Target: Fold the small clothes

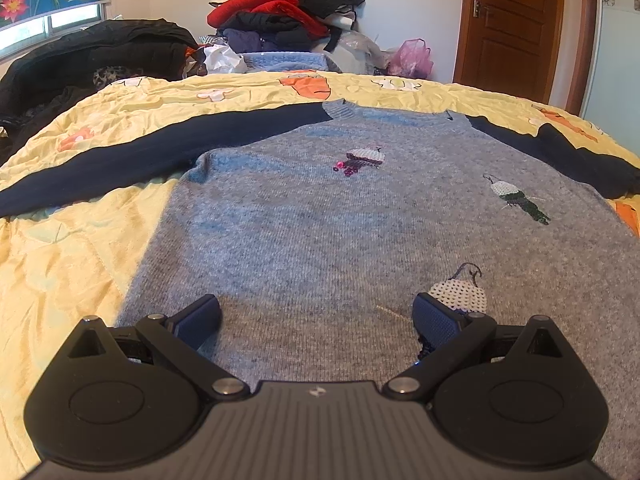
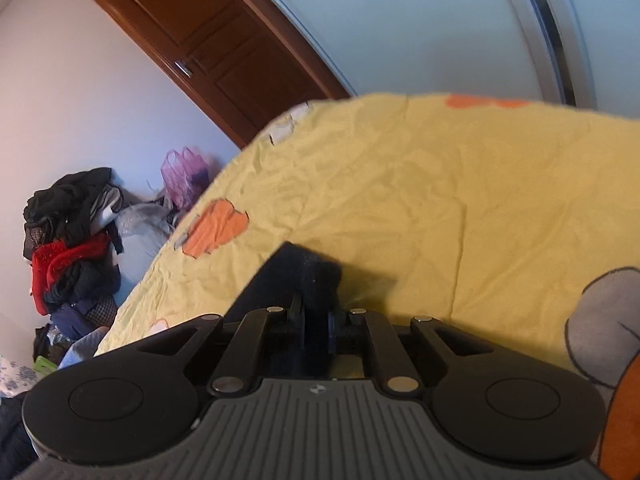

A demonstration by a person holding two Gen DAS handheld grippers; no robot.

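A grey sweater [image 1: 328, 216] with navy sleeves and sequin bird patches lies flat on the yellow quilt [image 1: 72, 248], collar at the far side. Its left sleeve [image 1: 152, 148] stretches out to the left, its right sleeve [image 1: 568, 148] to the right. My left gripper [image 1: 316, 312] is open and empty, its blue pads [image 1: 200, 316] low over the sweater's hem. In the right wrist view my right gripper [image 2: 316, 320] is shut on the navy sleeve end [image 2: 300, 272], held just above the quilt [image 2: 440, 200].
A pile of clothes [image 1: 280, 12] and a pink bag [image 1: 412, 56] lie beyond the bed's far edge. Black garments [image 1: 92, 60] lie at the far left. A brown door [image 1: 512, 28] stands at the back right. The pile also shows in the right wrist view [image 2: 72, 240].
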